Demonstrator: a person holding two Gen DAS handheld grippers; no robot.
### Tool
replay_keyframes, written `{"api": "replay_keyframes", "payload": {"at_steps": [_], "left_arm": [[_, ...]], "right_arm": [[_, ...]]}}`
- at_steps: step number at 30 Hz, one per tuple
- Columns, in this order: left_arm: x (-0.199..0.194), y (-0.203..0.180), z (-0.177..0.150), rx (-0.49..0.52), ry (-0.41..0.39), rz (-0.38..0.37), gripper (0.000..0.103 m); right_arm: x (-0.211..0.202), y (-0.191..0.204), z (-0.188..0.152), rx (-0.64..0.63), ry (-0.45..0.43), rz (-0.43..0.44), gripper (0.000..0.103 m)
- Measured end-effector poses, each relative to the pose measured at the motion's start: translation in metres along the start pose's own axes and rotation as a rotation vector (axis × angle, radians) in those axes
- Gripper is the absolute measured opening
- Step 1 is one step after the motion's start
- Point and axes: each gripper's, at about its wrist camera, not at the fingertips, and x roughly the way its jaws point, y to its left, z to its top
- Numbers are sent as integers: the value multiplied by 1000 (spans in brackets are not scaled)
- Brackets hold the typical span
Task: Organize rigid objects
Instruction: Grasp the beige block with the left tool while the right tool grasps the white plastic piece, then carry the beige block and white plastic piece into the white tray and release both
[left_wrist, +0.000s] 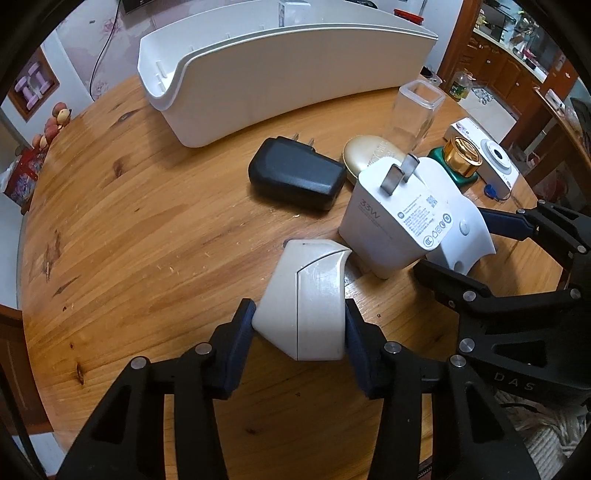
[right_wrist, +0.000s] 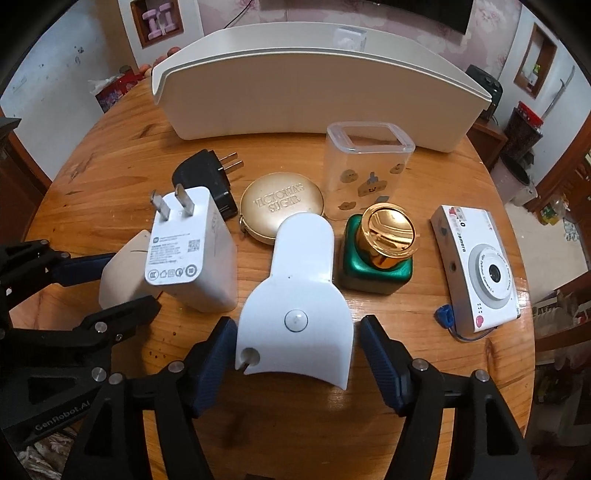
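Note:
My left gripper (left_wrist: 299, 325) is shut on a cream plastic wedge-shaped piece (left_wrist: 306, 299), seen also in the right wrist view (right_wrist: 120, 269). My right gripper (right_wrist: 295, 350) straddles a white curved plastic piece (right_wrist: 295, 295) lying on the table; its jaws stand open with gaps on both sides. A white 33W charger (left_wrist: 391, 221) (right_wrist: 192, 254) stands between the two pieces. A black charger (left_wrist: 295, 173) (right_wrist: 207, 177), a gold compact (right_wrist: 282, 210), a clear cup (right_wrist: 365, 170), a green bottle with gold cap (right_wrist: 380, 251) and a white toy camera (right_wrist: 476, 266) lie beyond.
A long white plastic bin (left_wrist: 280, 74) (right_wrist: 314, 92) stands at the far side of the round wooden table (left_wrist: 147, 229). The table edge curves close on both sides. A small blue tag (right_wrist: 445, 315) lies by the camera.

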Motion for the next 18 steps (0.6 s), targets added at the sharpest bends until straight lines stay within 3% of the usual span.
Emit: {"api": "replay_keyframes", "payload": {"at_steps": [2,4,11,12,13,14,18], "left_arm": [[-1,2,0,-11,-3,-2,50],[-1,4,-1,-25,-8,-7,50],[-1,17,-6,-57,-8,-29,50],[-2,19,-7,-63,-7,-33,50],[-2,22,-6,-70,-6,-38,50],[-2,24,-8,-78,-6,-43,50],[-5,32,-13,-113,3,-74,50]], "right_arm": [[1,-1,1,0,2,-1,73],[3,-1,1,11,9,-13,85],[4,-4,0,26,9,-14,85],[3,-4,0,25,6,-11,77],[2,-4,0,23,0,-10,62],[-1,-2,0,15,-12,-6,56],[-3,-3,-3,26,-15,-1,56]]}}
